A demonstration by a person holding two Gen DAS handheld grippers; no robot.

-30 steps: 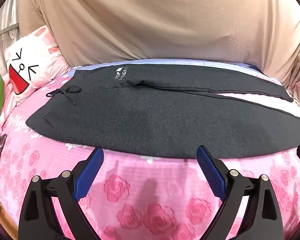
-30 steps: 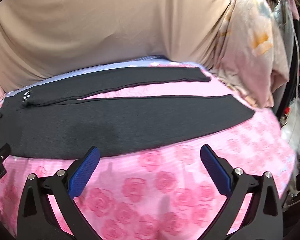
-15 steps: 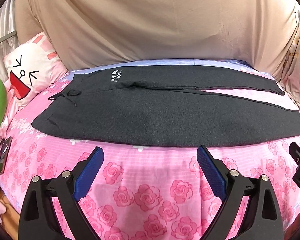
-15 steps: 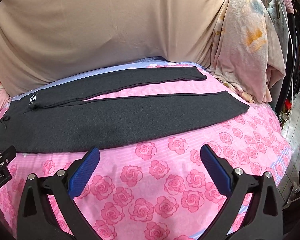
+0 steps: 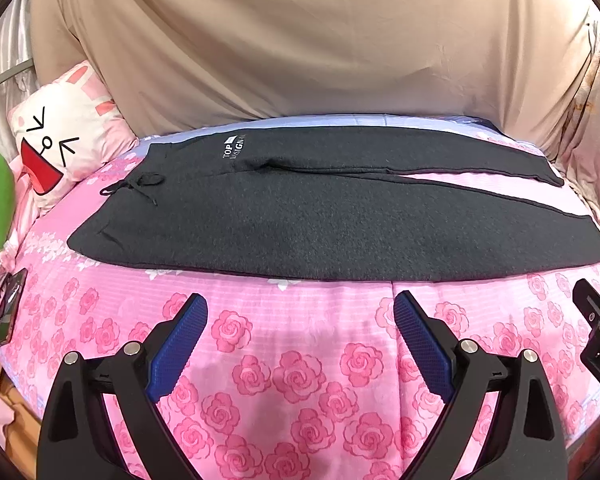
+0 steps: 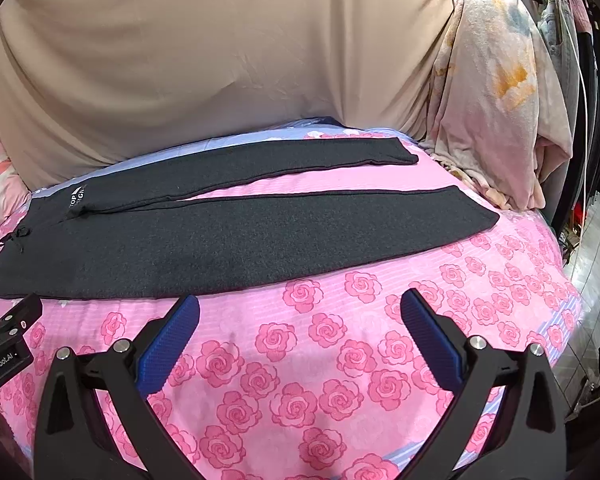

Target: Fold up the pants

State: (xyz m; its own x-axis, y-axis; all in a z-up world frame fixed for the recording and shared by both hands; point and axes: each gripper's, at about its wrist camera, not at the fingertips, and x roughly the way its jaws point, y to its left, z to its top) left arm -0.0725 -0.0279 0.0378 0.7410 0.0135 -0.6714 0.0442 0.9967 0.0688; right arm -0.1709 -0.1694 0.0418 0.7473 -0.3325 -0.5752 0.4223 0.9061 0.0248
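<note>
The dark grey pants (image 5: 320, 224) lie spread flat across the bed (image 5: 300, 364), on its pink rose-print cover, with both legs stretched out side by side and a thin strip of pink showing between them. Their waistband end, with a tied drawstring (image 5: 136, 186) and a small white logo (image 5: 234, 147), points toward a white cartoon-face pillow (image 5: 60, 136); the leg cuffs (image 6: 472, 216) reach toward a pale heap of bedding (image 6: 496, 92) at the other end of the pants. Beyond the pants a beige sheet (image 5: 320, 40) hangs like a wall.

The left tongs (image 5: 300, 320) hover on the near side of the pants, spread wide and empty, over bare cover just short of the fabric's near edge. The right tongs (image 6: 300, 316) are likewise released and empty, near the edge of the closer leg. A phone (image 5: 10, 308) lies on the cover near the waistband corner of the pants.
</note>
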